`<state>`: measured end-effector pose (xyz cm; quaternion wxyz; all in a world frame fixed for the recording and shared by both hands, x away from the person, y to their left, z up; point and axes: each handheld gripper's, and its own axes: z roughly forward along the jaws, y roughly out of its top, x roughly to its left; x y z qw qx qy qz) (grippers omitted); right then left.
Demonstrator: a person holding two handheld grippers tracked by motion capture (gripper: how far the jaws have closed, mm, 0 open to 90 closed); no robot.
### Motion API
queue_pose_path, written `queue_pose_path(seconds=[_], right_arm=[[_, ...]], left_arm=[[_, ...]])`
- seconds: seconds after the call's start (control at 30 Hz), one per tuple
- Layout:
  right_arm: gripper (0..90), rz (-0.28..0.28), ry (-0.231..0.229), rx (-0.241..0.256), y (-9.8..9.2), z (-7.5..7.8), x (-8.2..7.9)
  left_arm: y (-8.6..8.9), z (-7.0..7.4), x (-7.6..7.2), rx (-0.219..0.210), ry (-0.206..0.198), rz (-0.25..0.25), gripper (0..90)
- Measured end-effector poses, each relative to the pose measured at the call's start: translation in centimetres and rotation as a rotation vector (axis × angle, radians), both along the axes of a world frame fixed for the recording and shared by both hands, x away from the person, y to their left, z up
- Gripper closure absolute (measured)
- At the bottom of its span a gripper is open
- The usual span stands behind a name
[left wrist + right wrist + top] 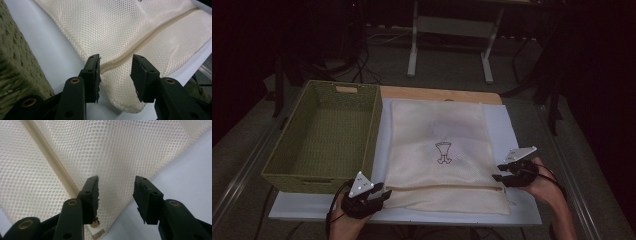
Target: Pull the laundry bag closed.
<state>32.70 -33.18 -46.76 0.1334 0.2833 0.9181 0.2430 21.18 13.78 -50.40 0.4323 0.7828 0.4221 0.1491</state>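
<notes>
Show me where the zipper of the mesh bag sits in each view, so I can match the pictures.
High view: the zipper runs across the near end of the mesh bag, between the left gripper and right gripper.
Left gripper view: zipper runs diagonally from upper right down to the open jaws.
Right gripper view: zipper runs from upper left down to the left jaw.
Shared landmark: the white board under the bag.
</notes>
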Motion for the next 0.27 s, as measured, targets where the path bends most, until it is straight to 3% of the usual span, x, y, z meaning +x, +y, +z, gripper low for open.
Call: queue_pose_path(seconds=[0.27], right_arm=[[54.0, -0.064, -0.001, 0.042, -0.52, -0.38, 0.41]], left_arm=[[-0.56, 0.0, 0.15, 0.03, -0.021, -0.011, 58.6]])
